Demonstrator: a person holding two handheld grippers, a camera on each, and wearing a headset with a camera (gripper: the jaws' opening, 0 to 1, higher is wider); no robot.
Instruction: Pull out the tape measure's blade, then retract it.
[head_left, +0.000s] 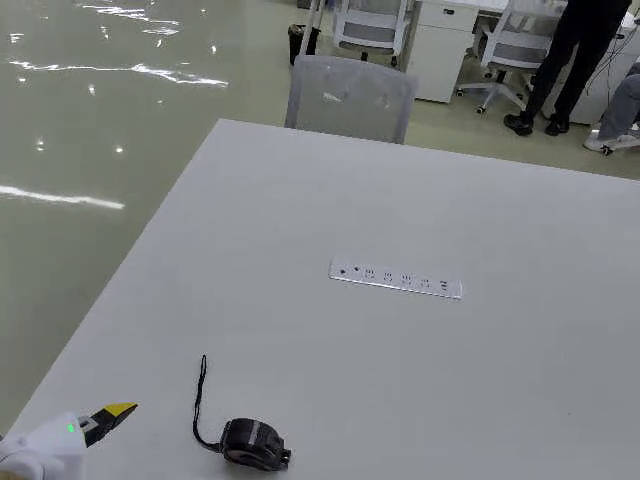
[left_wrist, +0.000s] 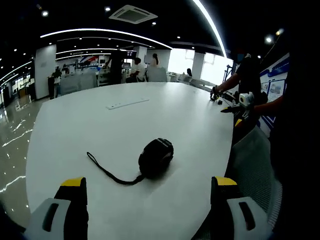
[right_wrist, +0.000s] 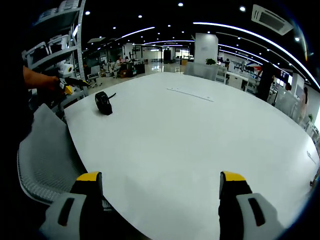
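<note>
Gaping empty, left tongs (left_wrist: 149, 181) sit near the tape measure (left_wrist: 156, 157), right tongs (right_wrist: 160, 176) likewise, farther.

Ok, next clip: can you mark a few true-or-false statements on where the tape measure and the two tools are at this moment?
1. The tape measure lies on the table with no blade drawn out. True.
2. The left tool is shut on the tape measure. False: its jaws stand apart, short of the tape measure and not touching it.
3. A white power strip lies on the table, beyond the tape measure in the head view. True.
4. The tape measure's strap is looped around the right tool. False: the strap lies loose on the table.
5. The right tool is open and holds nothing. True.
</note>
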